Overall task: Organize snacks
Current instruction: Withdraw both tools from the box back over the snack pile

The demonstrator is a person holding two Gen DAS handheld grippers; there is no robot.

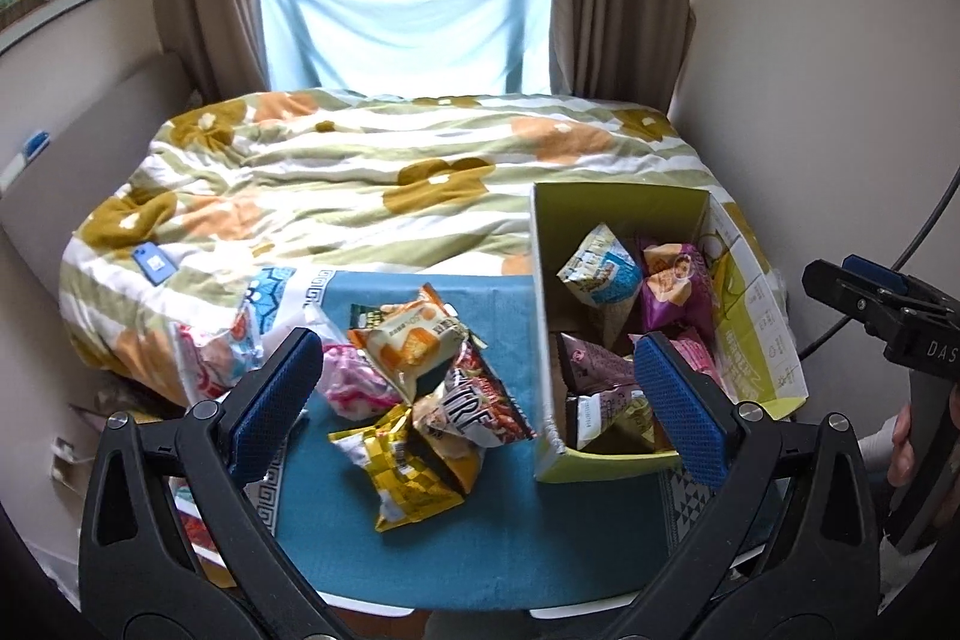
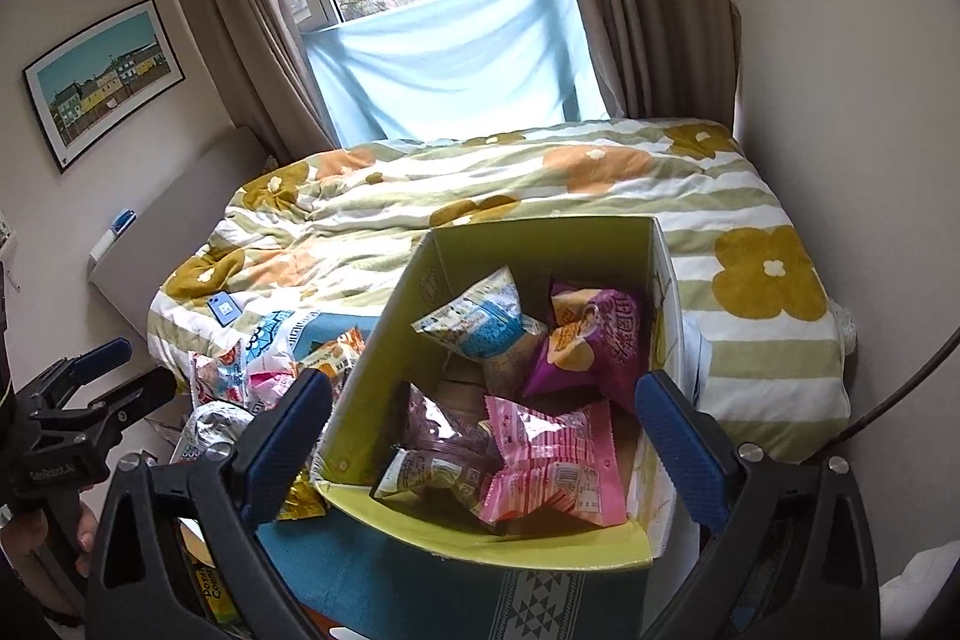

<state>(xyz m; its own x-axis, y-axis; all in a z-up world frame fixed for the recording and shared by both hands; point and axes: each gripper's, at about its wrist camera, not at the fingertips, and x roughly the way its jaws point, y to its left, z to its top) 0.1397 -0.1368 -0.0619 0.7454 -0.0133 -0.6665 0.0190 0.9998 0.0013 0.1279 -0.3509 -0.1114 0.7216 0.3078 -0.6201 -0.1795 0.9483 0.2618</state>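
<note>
My left tool (image 1: 477, 388) hangs over the teal mat (image 1: 480, 538) with its blue pads spread wide and nothing between them. I judge it is held this way to drop onto the loose heap in the lower centre of the left view. Going left to right there: a pink packet (image 1: 354, 382) just beside the left pad, an orange-and-white packet (image 1: 408, 340) on top, a dark red packet (image 1: 486, 400) leaning under it, and a yellow checked packet (image 1: 402, 478) nearest me. They overlap and touch, so the top orange one looks the easiest first pick.

Right of the heap stands the cardboard box (image 1: 543, 340), its flaps open so packets can go straight in. It already holds several: a blue-and-white packet (image 2: 480, 325) and a purple packet (image 2: 582, 340) toward the far wall, a pink striped packet (image 2: 552, 460) and a dark mauve one (image 2: 444, 430) nearer me.

My right tool (image 2: 486, 436) hovers above the box mouth, pads also wide apart and carrying nothing; I read that as a hold-off position over the drop spot. The bed (image 2: 750, 280) lies behind, beyond the worktop.
</note>
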